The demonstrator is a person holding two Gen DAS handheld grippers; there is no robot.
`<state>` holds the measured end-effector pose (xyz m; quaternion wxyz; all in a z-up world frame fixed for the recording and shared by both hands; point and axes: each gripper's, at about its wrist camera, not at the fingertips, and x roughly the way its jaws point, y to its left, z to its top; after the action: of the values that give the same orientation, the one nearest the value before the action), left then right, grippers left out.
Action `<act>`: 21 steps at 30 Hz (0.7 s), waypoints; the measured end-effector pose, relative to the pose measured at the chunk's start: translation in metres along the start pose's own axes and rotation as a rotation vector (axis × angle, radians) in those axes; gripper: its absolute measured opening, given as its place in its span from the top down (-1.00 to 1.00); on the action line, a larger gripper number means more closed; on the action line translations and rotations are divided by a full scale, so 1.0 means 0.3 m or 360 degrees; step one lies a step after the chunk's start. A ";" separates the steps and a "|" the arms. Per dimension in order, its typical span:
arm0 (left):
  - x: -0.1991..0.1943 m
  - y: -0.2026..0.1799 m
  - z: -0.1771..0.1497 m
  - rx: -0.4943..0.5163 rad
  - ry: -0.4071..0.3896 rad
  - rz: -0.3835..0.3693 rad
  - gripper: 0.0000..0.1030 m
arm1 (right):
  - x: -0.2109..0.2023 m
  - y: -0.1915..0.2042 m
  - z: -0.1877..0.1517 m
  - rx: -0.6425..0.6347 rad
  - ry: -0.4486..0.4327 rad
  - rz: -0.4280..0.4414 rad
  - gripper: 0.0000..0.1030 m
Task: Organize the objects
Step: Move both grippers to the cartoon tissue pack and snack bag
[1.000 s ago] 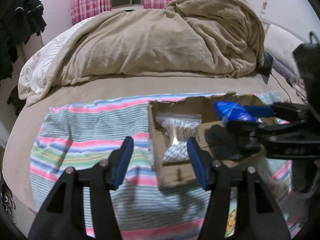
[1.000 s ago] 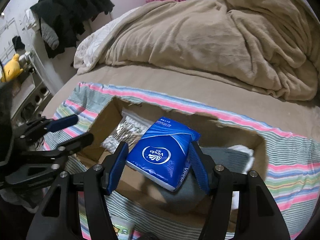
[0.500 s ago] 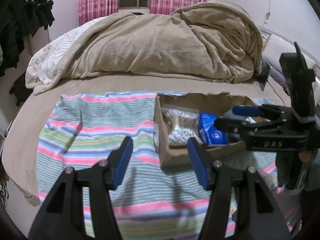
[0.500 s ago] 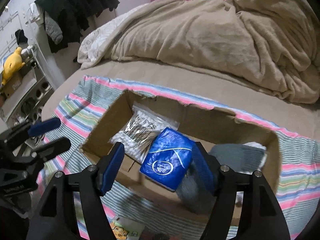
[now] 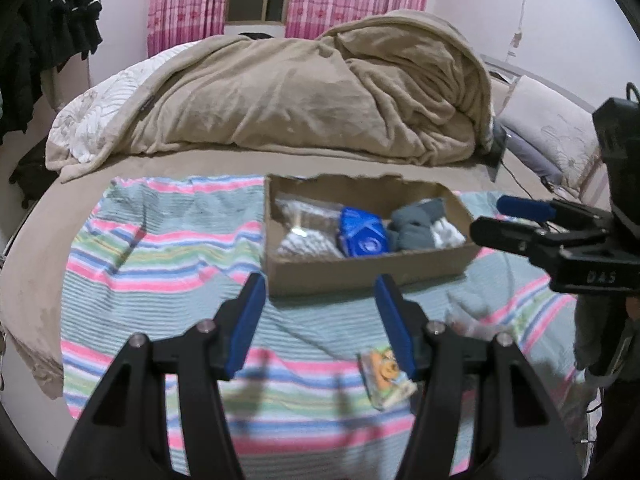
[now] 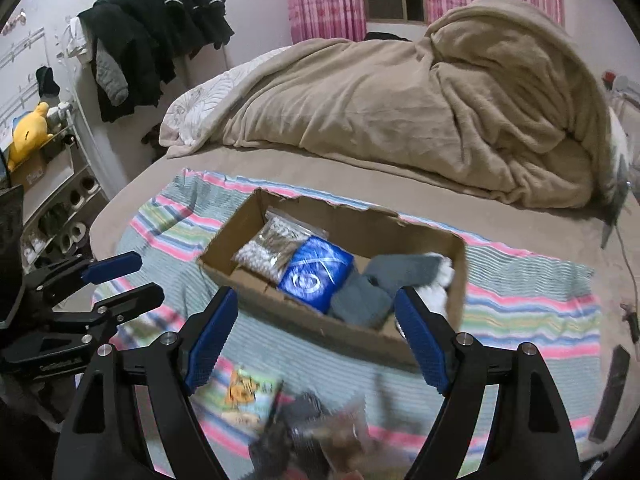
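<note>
A bedroom, pink curtains (image 5: 188,4) at twelve o'clock, a rumpled tan blanket (image 5: 304,92) heaped across the bed (image 5: 32,248), and a striped towel (image 5: 160,248) spread on the near half. On that towel, just right of centre in the left wrist view, sits an open cardboard box (image 5: 360,272). Reading its contents left to right: a clear bag of cotton swabs (image 5: 304,228) at nine o'clock inside the box, a blue tissue pack (image 5: 362,236) touching it in the middle, then grey and white socks (image 5: 420,226) at three o'clock. Down at six o'clock from the box, a small cartoon-printed packet (image 5: 386,376) lies flat on the towel, apart from the box. The left gripper (image 5: 320,320) hangs above the towel, fingers spread wide, nothing between them. The right gripper (image 6: 316,332) hovers on the near side of the box, fingers likewise parted and empty. Something dark and blurred sits at six o'clock in the right wrist view; I can't tell what.
</note>
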<state>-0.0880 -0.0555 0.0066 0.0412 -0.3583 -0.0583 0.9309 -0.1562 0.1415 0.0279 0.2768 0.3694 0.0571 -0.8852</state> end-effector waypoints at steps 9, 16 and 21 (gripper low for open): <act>-0.021 -0.066 -0.057 0.0021 0.0034 -0.0025 -0.14 | -0.061 -0.008 -0.131 -0.0073 0.0063 -0.0080 -0.62; 0.002 -0.092 -0.108 0.0013 0.0101 -0.0030 -0.14 | -0.047 -0.038 -0.232 -0.0100 0.0130 -0.0121 -0.62; 0.032 -0.122 -0.138 0.0042 0.0159 -0.0036 -0.14 | -0.036 -0.049 -0.277 -0.0112 0.0166 -0.0119 -0.62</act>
<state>-0.0660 -0.0148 -0.0253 0.0594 -0.4031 -0.0479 0.9120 -0.1061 0.1843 -0.0261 0.2530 0.4027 0.1163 -0.8720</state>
